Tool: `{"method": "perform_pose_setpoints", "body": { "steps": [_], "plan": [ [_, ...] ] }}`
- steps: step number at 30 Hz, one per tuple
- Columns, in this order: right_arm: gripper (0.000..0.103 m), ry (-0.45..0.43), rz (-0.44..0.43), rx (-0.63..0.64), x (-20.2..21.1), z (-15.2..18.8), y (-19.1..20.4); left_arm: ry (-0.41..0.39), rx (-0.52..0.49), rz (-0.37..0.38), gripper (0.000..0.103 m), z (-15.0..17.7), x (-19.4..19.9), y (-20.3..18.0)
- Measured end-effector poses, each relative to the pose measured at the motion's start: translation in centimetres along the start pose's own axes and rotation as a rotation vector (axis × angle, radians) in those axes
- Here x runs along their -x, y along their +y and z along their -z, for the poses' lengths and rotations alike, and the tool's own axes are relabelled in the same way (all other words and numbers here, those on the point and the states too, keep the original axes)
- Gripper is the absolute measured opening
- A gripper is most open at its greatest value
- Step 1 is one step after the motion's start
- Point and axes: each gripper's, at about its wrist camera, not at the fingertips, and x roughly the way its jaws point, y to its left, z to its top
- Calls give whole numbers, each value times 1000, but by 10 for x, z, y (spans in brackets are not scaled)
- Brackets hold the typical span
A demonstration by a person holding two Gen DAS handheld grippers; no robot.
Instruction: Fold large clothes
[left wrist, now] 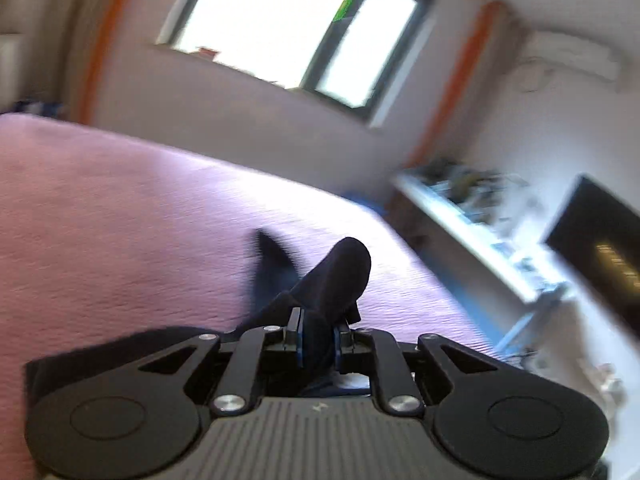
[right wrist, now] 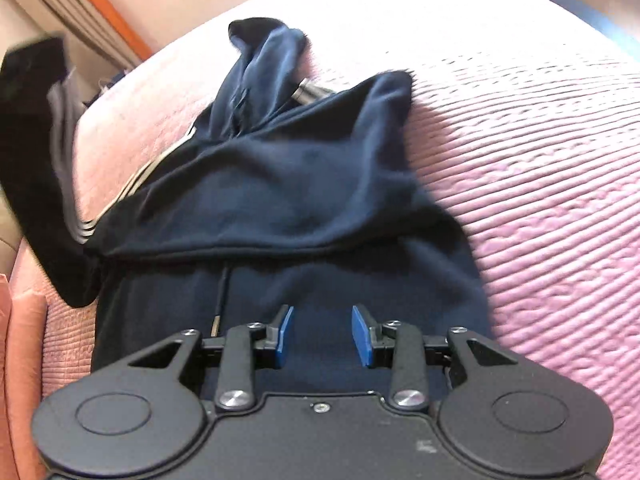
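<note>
A dark navy hooded garment [right wrist: 280,184] lies on the pink bedspread [right wrist: 540,160], its hood folded over the body and a drawstring [right wrist: 222,296] showing. My right gripper [right wrist: 322,334] is open just above the garment, its blue pads [right wrist: 362,334] apart with nothing between them. My left gripper [left wrist: 318,338] is shut on a bunched fold of the dark garment [left wrist: 336,276] and holds it lifted over the bedspread [left wrist: 120,220]. A dark sleeve with pale stripes [right wrist: 52,152] hangs blurred at the left of the right wrist view.
A window [left wrist: 288,28] and wall stand beyond the bed. A white cluttered shelf [left wrist: 480,216] and a dark screen [left wrist: 600,248] are at the right. An orange-trimmed curtain [right wrist: 92,8] is behind the bed. A metal cylinder [right wrist: 306,92] pokes out beside the hood.
</note>
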Motion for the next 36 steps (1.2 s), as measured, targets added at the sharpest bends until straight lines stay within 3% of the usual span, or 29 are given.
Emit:
{"method": "perform_pose_setpoints", "body": {
  "steps": [5, 7, 8, 9, 11, 13, 15, 17, 19, 21, 22, 24, 27, 31, 33, 35, 36],
  "plan": [
    [41, -16, 3, -9, 25, -1, -37, 26, 18, 146, 16, 23, -76, -71],
    [41, -17, 8, -5, 27, 0, -50, 61, 14, 172, 22, 44, -108, -92],
    [41, -14, 12, -2, 27, -1, -55, 90, 17, 162, 40, 58, -126, -100],
    [41, -10, 19, 4, 26, -1, -59, 125, 18, 150, 66, 72, -142, -105],
    [41, -11, 34, 28, 23, -5, -64, 192, 26, 79, 76, 102, -167, -102],
    [43, -22, 30, 43, 20, -13, -66, 282, 86, 49, 75, 124, -180, -81],
    [43, -49, 3, 61, 16, -25, -63, 336, 160, 70, 74, 137, -175, -59],
    [44, -94, -20, 88, 8, -41, -51, 338, 165, 73, 74, 142, -158, -36],
    [42, -147, -35, 128, -6, -60, -31, 313, 119, -7, 71, 146, -144, -19],
    [27, -199, -18, 169, -26, -79, -9, 289, 89, -107, 62, 137, -134, 3],
    [14, -219, -6, 187, -37, -88, 2, 283, 90, -141, 59, 135, -133, 13],
    [12, -245, 9, 216, -61, -104, 19, 281, 93, -222, 42, 129, -136, 38],
    [12, -228, 50, 242, -97, -116, 30, 282, 109, -301, 27, 131, -143, 70],
    [10, -164, 154, 253, -131, -112, 23, 293, 145, -321, 26, 145, -143, 105],
    [0, -134, 218, 236, -143, -108, 11, 309, 158, -345, 25, 156, -149, 117],
    [0, -139, 235, 205, -143, -107, -4, 293, 181, -339, 14, 162, -148, 131],
    [0, -135, 263, 184, -141, -110, -9, 290, 195, -328, 14, 162, -147, 136]
  ]
}}
